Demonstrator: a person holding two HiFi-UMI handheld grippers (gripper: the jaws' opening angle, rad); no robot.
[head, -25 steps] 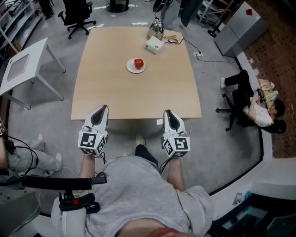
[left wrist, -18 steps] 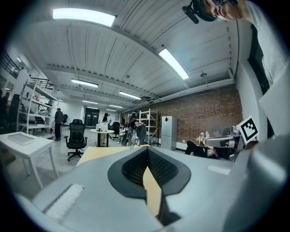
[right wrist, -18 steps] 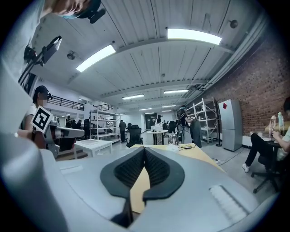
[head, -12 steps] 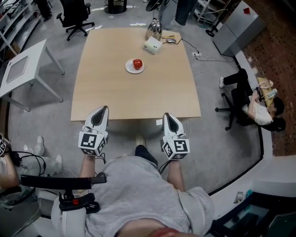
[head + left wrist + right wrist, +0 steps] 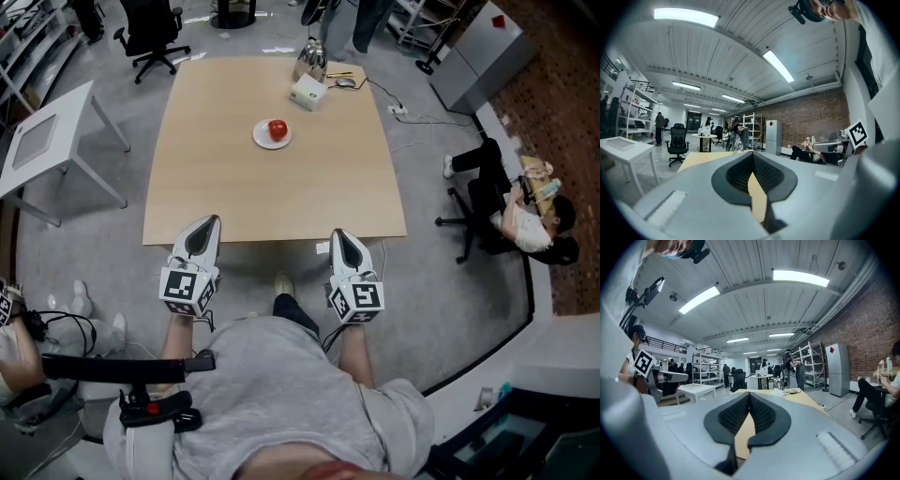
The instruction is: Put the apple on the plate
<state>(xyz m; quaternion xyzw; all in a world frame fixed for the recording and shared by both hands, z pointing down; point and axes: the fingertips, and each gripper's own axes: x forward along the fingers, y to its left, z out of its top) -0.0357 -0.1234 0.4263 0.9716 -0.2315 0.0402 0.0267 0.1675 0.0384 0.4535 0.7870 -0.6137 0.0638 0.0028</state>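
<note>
The table stretches ahead of both pairs of jaws. The left gripper and right gripper hang at its near edge, each clenched on nothing. Well ahead of them, the plate apparently carries the apple.

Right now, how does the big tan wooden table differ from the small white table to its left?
The tan wooden table is far larger than the small white table. The tan one carries a red apple on a white plate; the white one bears a grey panel. Both stand on the grey floor.
</note>
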